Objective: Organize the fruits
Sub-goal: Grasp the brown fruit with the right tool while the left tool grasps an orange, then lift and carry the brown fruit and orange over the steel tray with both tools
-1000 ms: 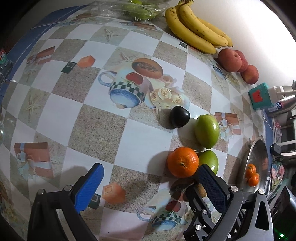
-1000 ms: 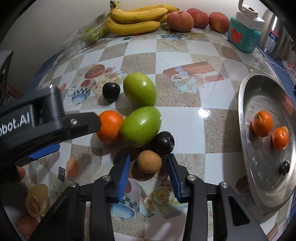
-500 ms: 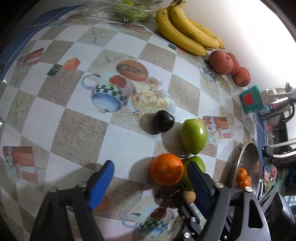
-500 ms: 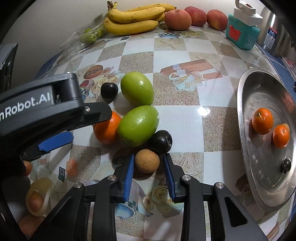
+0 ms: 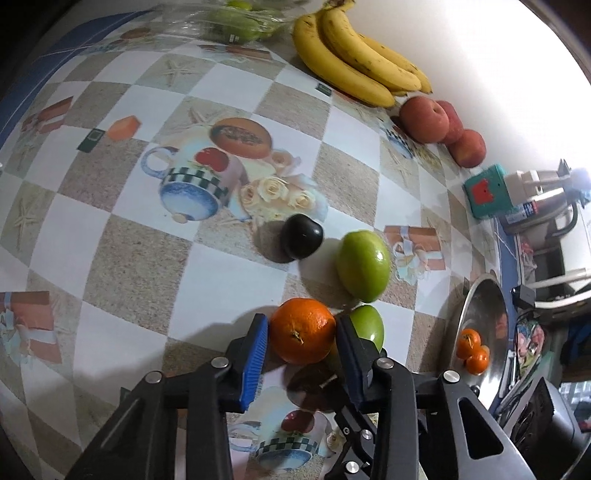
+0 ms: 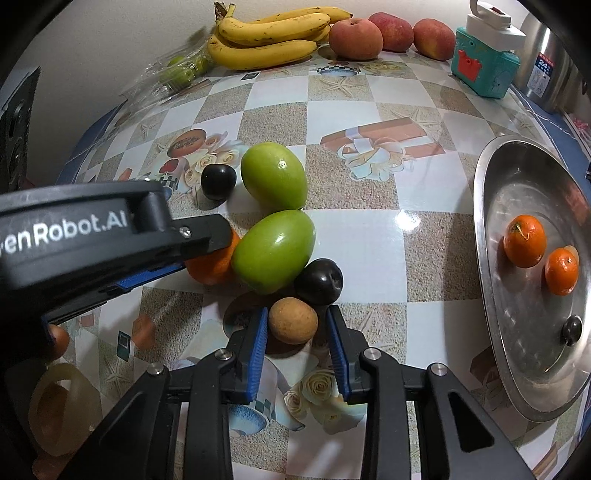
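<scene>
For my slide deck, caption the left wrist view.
Left gripper closing around an orange beside green fruit on a patterned table.

In the right wrist view the left gripper (image 6: pixel 207 254) covers most of the orange (image 6: pixel 214 264) that sits left of and beyond the right jaws; whether its pads press that fruit cannot be told there; in the left wrist view the right-hand jaw hides much of the nearer green fruit (image 5: pixel 365 325); the dark fruit (image 5: pixel 314 384) beneath the jaws shows only as a shadowed patch; the steel tray (image 5: pixel 480 314), well right of the jaws, is partly hidden by the gripper body; green fruit in a plastic bag (image 5: pixel 236 22), far beyond the jaws, is blurred and cut by the top edge; the print on the flask (image 6: pixel 543 70) is too small to read.
</scene>
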The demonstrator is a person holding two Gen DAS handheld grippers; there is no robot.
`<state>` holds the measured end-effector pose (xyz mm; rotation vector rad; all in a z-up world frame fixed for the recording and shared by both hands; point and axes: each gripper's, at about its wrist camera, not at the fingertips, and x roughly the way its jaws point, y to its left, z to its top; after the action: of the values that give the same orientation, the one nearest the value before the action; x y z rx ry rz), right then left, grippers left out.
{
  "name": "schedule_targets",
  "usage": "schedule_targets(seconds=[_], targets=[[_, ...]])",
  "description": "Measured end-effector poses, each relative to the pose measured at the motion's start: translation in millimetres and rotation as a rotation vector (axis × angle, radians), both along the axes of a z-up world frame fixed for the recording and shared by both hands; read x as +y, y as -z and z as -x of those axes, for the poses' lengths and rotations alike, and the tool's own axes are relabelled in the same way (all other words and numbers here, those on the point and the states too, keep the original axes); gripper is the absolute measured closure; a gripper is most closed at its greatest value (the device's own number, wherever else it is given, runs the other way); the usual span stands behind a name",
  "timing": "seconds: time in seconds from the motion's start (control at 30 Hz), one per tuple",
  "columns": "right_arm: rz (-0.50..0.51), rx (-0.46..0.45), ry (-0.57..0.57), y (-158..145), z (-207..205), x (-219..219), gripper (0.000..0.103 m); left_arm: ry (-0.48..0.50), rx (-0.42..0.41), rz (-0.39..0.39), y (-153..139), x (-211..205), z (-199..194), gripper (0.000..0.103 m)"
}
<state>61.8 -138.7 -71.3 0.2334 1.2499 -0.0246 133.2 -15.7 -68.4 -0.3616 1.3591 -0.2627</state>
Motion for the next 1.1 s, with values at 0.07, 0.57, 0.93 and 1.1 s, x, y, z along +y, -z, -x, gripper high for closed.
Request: schedule_targets(seconds=[0.07, 0.57, 0.93, 1.1], targets=[[0.003, 0.000, -0.003, 0.1, 0.3, 0.2, 0.070, -0.021, 0.001, 0.001, -1.4, 6.2, 0.0, 0.063], [-0.037, 0.016, -0.014, -0.7, 4.9, 0.2, 0.075, -0.099, 0.017, -0.004, -11.9, 29.5, 2.5, 0.063], [-0.082, -0.077, -0.005, -31.2, 16.5, -5.9, 0.075, -0.129, -0.011, 0.020, -26.1, 38.8, 3.9, 0.063], [-0.073, -0.143, 0.022, -50.2, 21.1, -16.0, 0.075, -0.146, -0.038, 0.024, -36.8, 43.9, 7.2, 0.063]])
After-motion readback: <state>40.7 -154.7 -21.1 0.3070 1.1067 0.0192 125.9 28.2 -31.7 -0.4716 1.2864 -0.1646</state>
